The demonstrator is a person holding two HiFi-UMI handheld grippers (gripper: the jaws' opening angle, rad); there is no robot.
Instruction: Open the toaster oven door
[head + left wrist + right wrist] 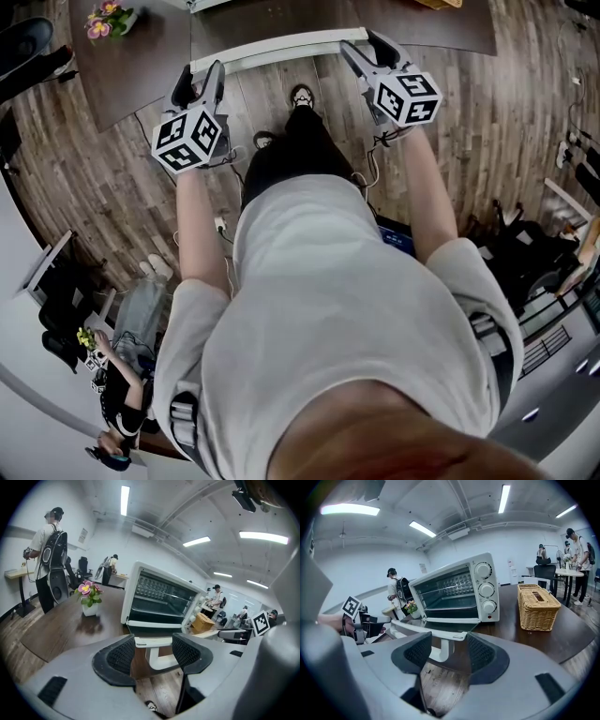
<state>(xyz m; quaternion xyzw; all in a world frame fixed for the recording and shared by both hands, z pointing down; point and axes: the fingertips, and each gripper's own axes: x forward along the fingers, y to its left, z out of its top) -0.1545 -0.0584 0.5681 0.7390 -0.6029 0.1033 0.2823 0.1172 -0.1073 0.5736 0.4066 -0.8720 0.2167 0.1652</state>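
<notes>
The white toaster oven (159,597) (457,595) stands on a dark wooden table (61,630). Its glass door (440,624) hangs open, folded down flat toward me. The door's white bar handle (277,47) (152,641) (426,630) runs along its front edge. My left gripper (202,80) (152,656) is open just in front of the handle's left end. My right gripper (366,47) (443,653) is open at the handle's right end. Neither holds anything. The oven body is out of the head view.
A potted pink flower (89,597) (108,19) sits on the table left of the oven. A wicker basket (538,605) stands to its right. Several people stand at desks in the background. Wood floor (487,122) lies below me.
</notes>
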